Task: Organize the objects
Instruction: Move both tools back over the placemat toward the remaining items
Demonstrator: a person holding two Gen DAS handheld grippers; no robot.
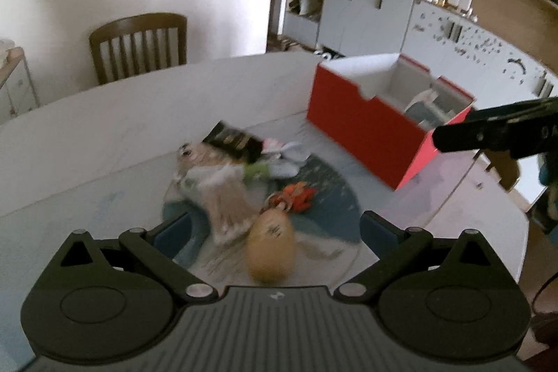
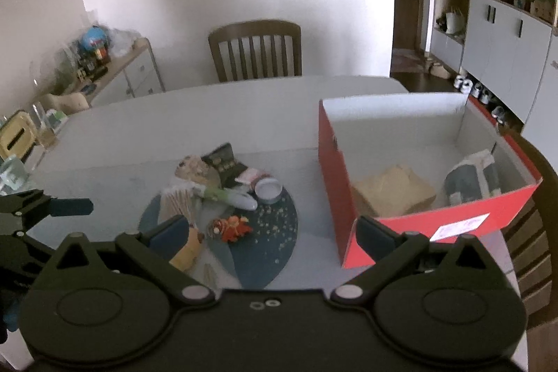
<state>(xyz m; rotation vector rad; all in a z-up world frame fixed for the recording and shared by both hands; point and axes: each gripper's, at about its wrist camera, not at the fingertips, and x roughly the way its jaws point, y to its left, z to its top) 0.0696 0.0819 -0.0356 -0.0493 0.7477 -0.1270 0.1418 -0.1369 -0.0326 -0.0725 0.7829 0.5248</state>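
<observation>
I hold my left hand-held gripper (image 1: 275, 229) and right hand-held gripper (image 2: 273, 232) released and empty above the bench (image 2: 209, 114) — the cluttered pile (image 2: 223, 194) sits left of the red box (image 2: 411, 225), whose white label (image 2: 460, 226) is too blurred to read.

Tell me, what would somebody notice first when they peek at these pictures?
Probably the big red box, open on the right side of the table, with a tan packet inside. Next, the jumble of small things piled on the round blue mat left of it, like a bright orange toy. Behind the table stands a wooden chair.
</observation>
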